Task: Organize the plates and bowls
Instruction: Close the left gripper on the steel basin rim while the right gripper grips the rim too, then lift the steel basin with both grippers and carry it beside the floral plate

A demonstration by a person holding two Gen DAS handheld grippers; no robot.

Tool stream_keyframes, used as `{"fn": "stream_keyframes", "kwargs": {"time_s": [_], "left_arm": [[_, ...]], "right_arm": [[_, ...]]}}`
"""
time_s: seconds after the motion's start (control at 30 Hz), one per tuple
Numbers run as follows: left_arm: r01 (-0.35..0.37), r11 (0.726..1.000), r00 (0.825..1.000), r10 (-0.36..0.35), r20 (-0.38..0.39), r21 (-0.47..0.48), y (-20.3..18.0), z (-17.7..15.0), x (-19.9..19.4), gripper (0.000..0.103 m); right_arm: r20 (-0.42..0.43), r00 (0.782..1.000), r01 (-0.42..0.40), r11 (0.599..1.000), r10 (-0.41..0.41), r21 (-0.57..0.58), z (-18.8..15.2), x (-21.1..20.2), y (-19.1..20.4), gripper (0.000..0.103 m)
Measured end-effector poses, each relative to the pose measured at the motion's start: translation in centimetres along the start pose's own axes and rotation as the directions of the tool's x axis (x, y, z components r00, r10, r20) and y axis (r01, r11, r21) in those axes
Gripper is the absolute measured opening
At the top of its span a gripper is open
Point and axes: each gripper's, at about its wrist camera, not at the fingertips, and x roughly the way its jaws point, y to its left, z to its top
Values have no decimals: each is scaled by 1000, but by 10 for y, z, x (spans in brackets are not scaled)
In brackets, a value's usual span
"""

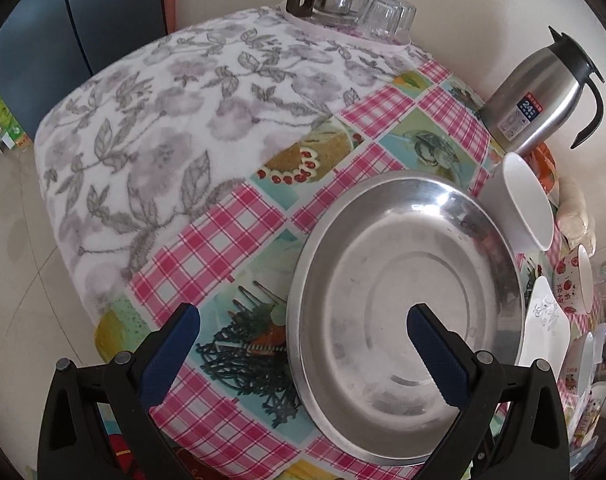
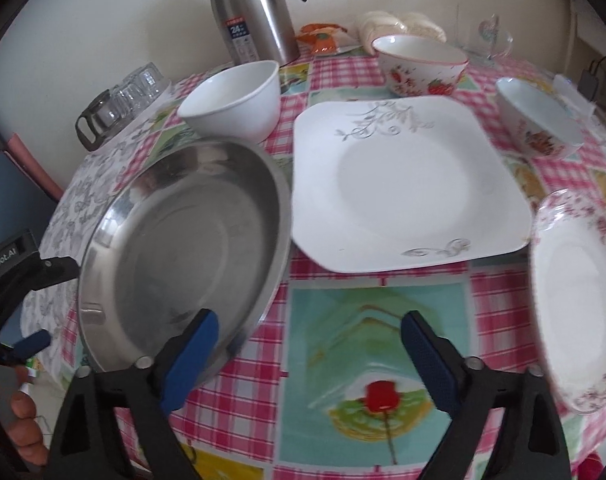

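A round steel plate (image 1: 407, 316) (image 2: 183, 248) lies on the checked tablecloth. My left gripper (image 1: 303, 332) is open, its left finger off the plate and its right finger over the plate's middle. My right gripper (image 2: 309, 342) is open above the cloth, its left finger (image 2: 191, 360) over the steel plate's near rim. A white square plate (image 2: 407, 184) lies behind it. A floral round plate (image 2: 579, 312) is at the right. A plain white bowl (image 2: 235, 100) (image 1: 523, 200), a strawberry bowl (image 2: 423, 64) and another patterned bowl (image 2: 539, 120) stand further back.
A steel thermos jug (image 2: 255, 12) (image 1: 543, 96) stands by the wall. A glass pot and upturned glasses (image 1: 351, 4) (image 2: 123, 96) sit at the far end on a grey floral cloth (image 1: 163, 120). A wine glass (image 2: 487, 40) and food bags (image 2: 399, 24) are at the back.
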Motion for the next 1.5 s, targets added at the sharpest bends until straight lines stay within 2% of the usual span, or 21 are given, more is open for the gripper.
{"fn": "stream_keyframes", "kwargs": {"time_s": [0.13, 0.27, 0.43, 0.67, 0.9, 0.97, 1.2, 1.33, 1.5], "left_arm": [[23, 1000, 999, -23, -35, 6, -3, 0, 10, 102], [9, 1000, 999, -8, -32, 16, -6, 3, 15, 102], [40, 999, 999, -40, -30, 3, -5, 8, 21, 92], [80, 997, 996, -80, -30, -4, -4, 16, 27, 71], [121, 993, 992, -122, -46, -16, 0, 23, 37, 47], [119, 993, 991, -120, -51, -20, 1, 24, 40, 43], [89, 996, 995, -89, -43, -6, 6, 24, 47, 26], [88, 996, 995, -88, -37, -3, 10, 22, 45, 24], [121, 993, 992, -121, -25, -13, 17, 23, 35, 20]], "right_arm": [[-22, 998, -61, 998, 62, 29, 2, 10, -1, 74], [-19, 993, -114, 992, 115, 47, 6, 15, -1, 64], [-10, 990, -142, 989, 142, 39, 12, 17, 3, 53], [-17, 981, -192, 978, 194, 79, 21, 28, 0, 34], [-17, 980, -198, 978, 199, 73, 25, 34, 4, 22], [-22, 980, -197, 977, 199, 84, 26, 38, 2, 16], [-24, 979, -201, 975, 204, 95, 29, 43, 0, 12], [-26, 977, -206, 974, 210, 93, 29, 43, -1, 12], [-14, 977, -212, 974, 214, 75, 29, 36, 0, 13]]}}
